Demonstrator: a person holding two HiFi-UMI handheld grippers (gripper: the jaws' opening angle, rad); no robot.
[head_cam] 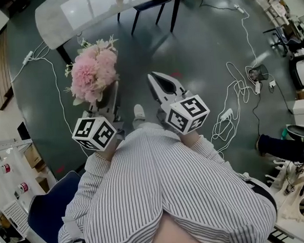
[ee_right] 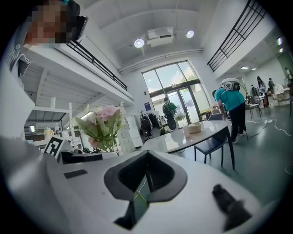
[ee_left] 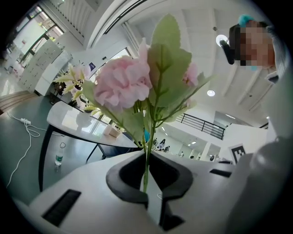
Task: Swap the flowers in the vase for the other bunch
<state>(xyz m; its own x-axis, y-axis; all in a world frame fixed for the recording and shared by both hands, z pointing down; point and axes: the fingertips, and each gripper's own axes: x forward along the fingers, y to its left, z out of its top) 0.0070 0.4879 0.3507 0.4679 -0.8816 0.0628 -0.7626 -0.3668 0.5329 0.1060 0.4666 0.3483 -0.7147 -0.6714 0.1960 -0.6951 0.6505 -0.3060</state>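
Over the grey floor [head_cam: 204, 53] in front of your striped shirt [head_cam: 166, 184], your left gripper [ee_left: 147, 182] is clamped on the thin green stems of the pink flower bunch [head_cam: 93, 74], with the blooms and leaves spreading just beyond its jaws. Just to its right, your right gripper [head_cam: 158, 81] has its jaws pressed together with nothing gripped, and both tools point toward the white table [head_cam: 83, 12] ahead. Loose white cables [head_cam: 237, 82] lie on the floor further right, well apart from both grippers.
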